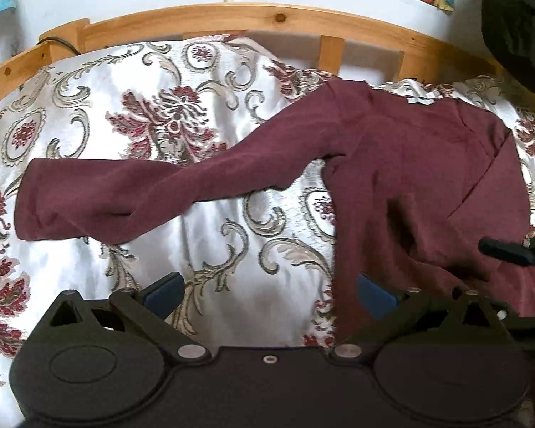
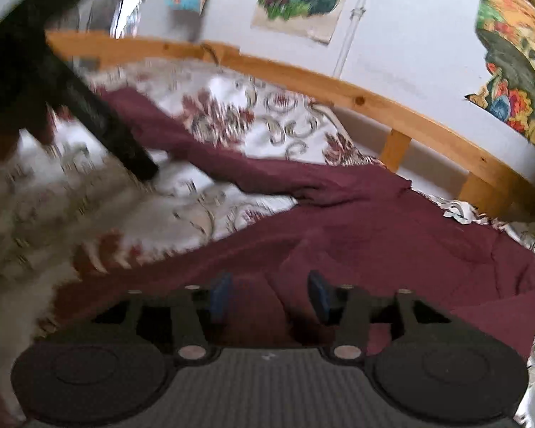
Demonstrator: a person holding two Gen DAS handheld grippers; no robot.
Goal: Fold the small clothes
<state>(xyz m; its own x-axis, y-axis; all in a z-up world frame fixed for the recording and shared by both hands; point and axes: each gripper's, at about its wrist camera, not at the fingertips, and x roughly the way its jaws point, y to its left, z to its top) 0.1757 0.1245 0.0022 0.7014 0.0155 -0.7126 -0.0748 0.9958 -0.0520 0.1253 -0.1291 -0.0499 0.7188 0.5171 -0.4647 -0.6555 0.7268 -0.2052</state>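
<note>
Shirt (image 1: 410, 164) hem hidden behind left tool (image 1: 267, 296)

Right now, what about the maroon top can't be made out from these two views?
- Maroon top, left wrist view: its near hem is hidden behind the left gripper.
- Right wrist view: the outstretched sleeve is smeared by motion blur.
- Its other sleeve: not identifiable in either view.

Motion blur smears the bedspread (image 2: 53, 214); the maroon top's (image 1: 428, 178) hem is cut off.
</note>
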